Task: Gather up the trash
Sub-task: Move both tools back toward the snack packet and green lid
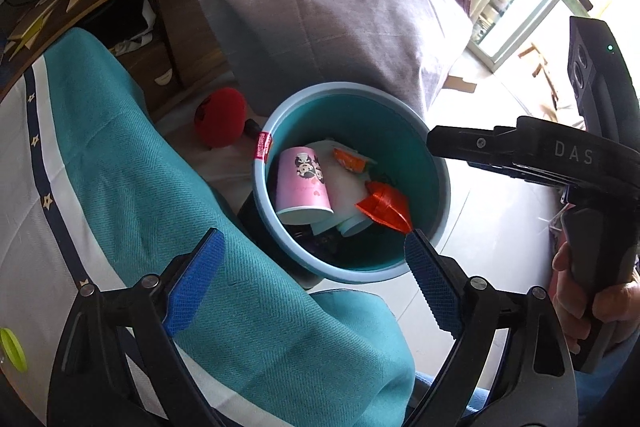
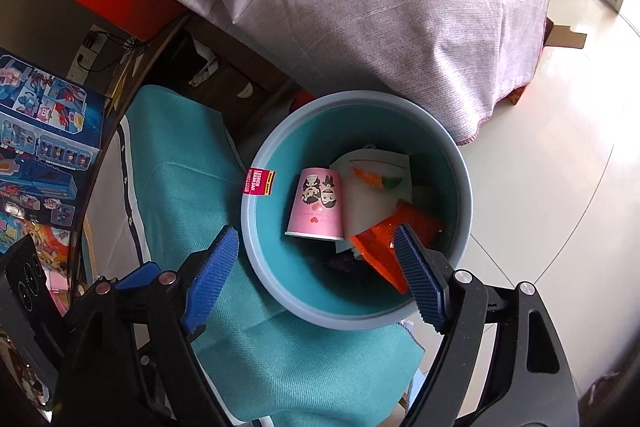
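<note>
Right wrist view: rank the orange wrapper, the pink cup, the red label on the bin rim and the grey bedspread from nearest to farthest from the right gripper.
From the right gripper:
1. Orange wrapper, in the bin beside the right-hand finger.
2. Pink cup, lying in the bin's middle.
3. Red label, on the bin's left rim; close to the cup, only slightly farther.
4. Grey bedspread, behind the bin.

The left gripper [image 1: 314, 281] points toward 12 o'clock, jaws spread wide and holding nothing. The right gripper [image 2: 314, 277] does likewise — jaws wide apart, empty. A bare hand [image 1: 592, 291] grips its handle at 3 o'clock.
</note>
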`<state>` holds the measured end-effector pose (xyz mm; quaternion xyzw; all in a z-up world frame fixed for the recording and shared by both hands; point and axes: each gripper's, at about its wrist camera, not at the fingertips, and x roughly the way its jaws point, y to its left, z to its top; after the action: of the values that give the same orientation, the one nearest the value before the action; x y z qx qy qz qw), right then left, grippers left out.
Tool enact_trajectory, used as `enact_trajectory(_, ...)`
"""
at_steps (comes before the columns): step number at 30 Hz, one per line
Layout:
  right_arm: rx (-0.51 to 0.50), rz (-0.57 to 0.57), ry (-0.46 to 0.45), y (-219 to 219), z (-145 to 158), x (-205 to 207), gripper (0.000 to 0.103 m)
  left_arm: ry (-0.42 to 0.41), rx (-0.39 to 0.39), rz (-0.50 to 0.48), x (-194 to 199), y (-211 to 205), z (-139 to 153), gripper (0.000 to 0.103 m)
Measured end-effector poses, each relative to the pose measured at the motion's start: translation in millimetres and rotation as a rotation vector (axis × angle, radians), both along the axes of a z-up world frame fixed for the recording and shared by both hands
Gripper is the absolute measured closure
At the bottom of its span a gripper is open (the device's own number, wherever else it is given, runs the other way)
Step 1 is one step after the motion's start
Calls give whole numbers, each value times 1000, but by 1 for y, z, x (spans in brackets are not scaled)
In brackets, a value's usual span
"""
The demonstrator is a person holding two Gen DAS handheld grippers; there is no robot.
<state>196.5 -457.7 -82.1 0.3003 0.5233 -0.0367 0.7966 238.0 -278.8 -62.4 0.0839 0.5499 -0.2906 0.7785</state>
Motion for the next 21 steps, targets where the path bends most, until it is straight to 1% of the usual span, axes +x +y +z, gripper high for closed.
enact_trajectory(7,-13,29,1,27,9,-1,26,-10,-24,41,-3,30,8,11)
enact_trajectory(12,-23,65,0,55,16,2,25,-26,-35,80,-8,58,15,11)
enact_trajectory(14,-28,85,-1,68,19,2,22,-31,-43,106,-10,74,18,11)
enact_trajectory(21,-53,171,-6,122,28,6,22,-33,-63,200,-19,131,22,11)
